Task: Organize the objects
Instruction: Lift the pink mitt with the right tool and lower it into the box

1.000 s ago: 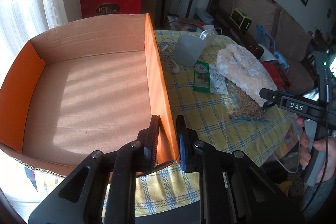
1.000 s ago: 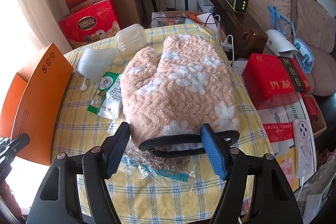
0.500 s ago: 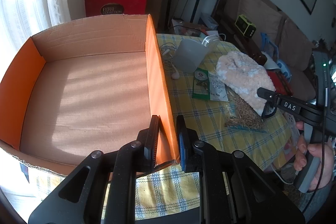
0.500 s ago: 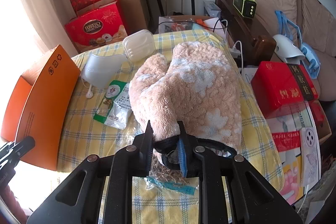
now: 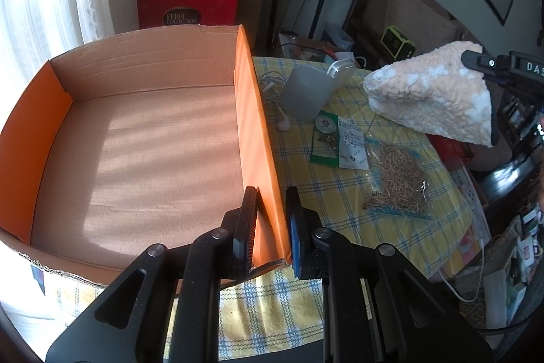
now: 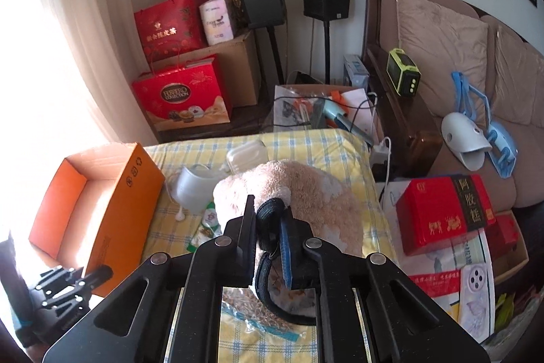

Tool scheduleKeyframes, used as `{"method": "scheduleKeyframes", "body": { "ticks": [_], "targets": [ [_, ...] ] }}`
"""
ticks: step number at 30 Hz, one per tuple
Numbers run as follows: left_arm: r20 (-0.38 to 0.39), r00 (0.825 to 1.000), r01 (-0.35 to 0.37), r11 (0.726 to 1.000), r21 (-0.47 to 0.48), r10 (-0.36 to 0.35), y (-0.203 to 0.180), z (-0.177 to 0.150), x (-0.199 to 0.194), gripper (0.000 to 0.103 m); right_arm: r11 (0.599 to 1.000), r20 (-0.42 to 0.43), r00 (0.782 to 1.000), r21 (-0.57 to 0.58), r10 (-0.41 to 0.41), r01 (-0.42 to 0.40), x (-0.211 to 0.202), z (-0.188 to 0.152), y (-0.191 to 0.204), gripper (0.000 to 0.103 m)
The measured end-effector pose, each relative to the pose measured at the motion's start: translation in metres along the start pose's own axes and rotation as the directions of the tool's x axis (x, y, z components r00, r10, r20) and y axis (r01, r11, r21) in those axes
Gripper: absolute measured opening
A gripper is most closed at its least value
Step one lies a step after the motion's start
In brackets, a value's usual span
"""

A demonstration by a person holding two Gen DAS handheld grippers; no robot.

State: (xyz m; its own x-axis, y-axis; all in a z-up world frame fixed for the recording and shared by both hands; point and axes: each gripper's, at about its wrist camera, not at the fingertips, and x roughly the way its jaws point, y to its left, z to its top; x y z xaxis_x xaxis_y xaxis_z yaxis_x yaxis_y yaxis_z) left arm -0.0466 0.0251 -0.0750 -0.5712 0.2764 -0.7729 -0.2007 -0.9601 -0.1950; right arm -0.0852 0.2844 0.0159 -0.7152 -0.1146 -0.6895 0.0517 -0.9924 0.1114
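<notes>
An open orange cardboard box (image 5: 136, 159) sits on the left of the yellow checked table. My left gripper (image 5: 272, 193) is shut on its right wall near the front corner. A fluffy beige oven mitt (image 5: 431, 98) hangs in the air to the right, lifted off the table. My right gripper (image 6: 268, 206) has the mitt's dark cuff (image 6: 272, 210) pinched between its pads, and its jaws are still closing. The mitt (image 6: 316, 193) droops away from the fingers, hiding part of the table behind it.
On the tablecloth (image 5: 306, 179) lie a green sachet (image 5: 324, 138), a clear bag of dried bits (image 5: 394, 183), a translucent white container (image 5: 306, 91), earphones (image 5: 284, 123) and a clear plastic case (image 6: 246, 154). Red gift boxes (image 6: 180, 101), speakers and a sofa (image 6: 442, 33) surround the table.
My right gripper closed on the mitt's cuff and lifted the mitt off the table, uncovering the bag of dried bits. The left gripper kept its hold on the box wall.
</notes>
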Motion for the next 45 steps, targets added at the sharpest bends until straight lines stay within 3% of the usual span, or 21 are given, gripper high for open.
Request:
{"method": "scheduleKeyframes", "body": {
  "ticks": [6,12,21,28,33,35,42,45],
  "targets": [
    [0.002,1.000,-0.005,1.000,-0.001,0.005,-0.001,-0.001,0.001,0.015,0.989,0.036,0.994,-0.105,0.106,-0.102,-0.023,0.044,0.043,0.010],
    [0.020,1.000,0.002,1.000,-0.016,-0.001,0.001,-0.003,0.000,0.015,0.955,0.068,0.974,-0.224,0.217,-0.197,-0.027,0.071,0.106,0.010],
    [0.039,0.999,0.004,1.000,-0.030,-0.003,0.002,-0.004,0.000,0.015,0.856,-0.004,0.901,-0.309,0.434,-0.414,0.008,0.095,0.190,0.010],
    [0.047,0.999,0.006,0.999,-0.036,-0.004,0.002,-0.005,0.000,0.015,0.797,-0.025,0.870,-0.387,0.493,-0.463,0.016,0.101,0.222,0.010],
    [0.047,0.999,0.004,0.999,-0.033,-0.002,0.002,-0.005,0.000,0.015,0.739,-0.035,0.828,-0.431,0.559,-0.517,0.009,0.099,0.227,0.010],
    [0.046,0.999,0.002,0.999,-0.032,0.000,0.002,-0.005,0.000,0.015,0.715,-0.056,0.817,-0.452,0.575,-0.534,0.011,0.092,0.230,0.010],
    [0.046,0.999,0.000,1.000,-0.030,0.001,0.002,-0.005,0.001,0.015,0.697,-0.247,0.844,-0.480,0.475,-0.533,0.075,0.043,0.237,0.010],
    [0.044,0.999,0.001,1.000,-0.031,0.000,0.002,-0.005,0.001,0.015,0.692,-0.299,0.839,-0.474,0.455,-0.544,0.099,0.023,0.232,0.010]
  ]
}}
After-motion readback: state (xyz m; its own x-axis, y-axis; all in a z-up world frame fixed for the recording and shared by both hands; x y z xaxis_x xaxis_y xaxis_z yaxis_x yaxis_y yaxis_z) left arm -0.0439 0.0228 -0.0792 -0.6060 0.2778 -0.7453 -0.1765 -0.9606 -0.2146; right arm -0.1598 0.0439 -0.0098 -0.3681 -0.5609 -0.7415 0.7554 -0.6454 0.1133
